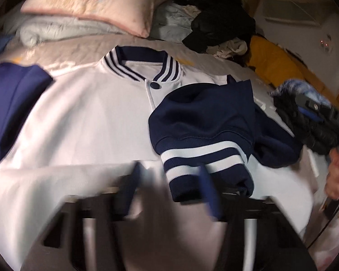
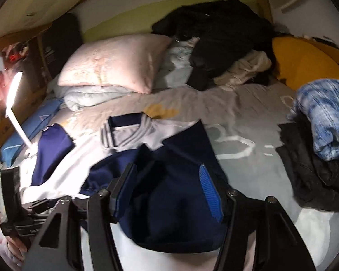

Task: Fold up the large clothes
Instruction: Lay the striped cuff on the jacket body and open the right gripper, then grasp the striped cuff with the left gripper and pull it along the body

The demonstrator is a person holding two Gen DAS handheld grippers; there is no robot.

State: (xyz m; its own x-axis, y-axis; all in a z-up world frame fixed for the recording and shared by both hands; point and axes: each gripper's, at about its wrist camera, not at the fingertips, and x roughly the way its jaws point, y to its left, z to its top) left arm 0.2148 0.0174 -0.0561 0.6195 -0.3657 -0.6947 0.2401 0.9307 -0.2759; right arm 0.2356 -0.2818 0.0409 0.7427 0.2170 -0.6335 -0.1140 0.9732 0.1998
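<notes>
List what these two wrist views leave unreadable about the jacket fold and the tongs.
- Left tongs: motion-blurred in the left wrist view; whether anything is gripped is unreadable.
- Jacket hem: hidden by the left tongs' body at the bottom edge.
- Navy sleeve: the right wrist view shows it between the right tongs, but contact with the pads is unclear.
- Other sleeve: cut off at the left edge.

Bare sheet [image 2: 248, 117] lies open right of the jacket [image 2: 83, 158]; clothes pile [image 2: 316, 153] blocks farther right.
</notes>
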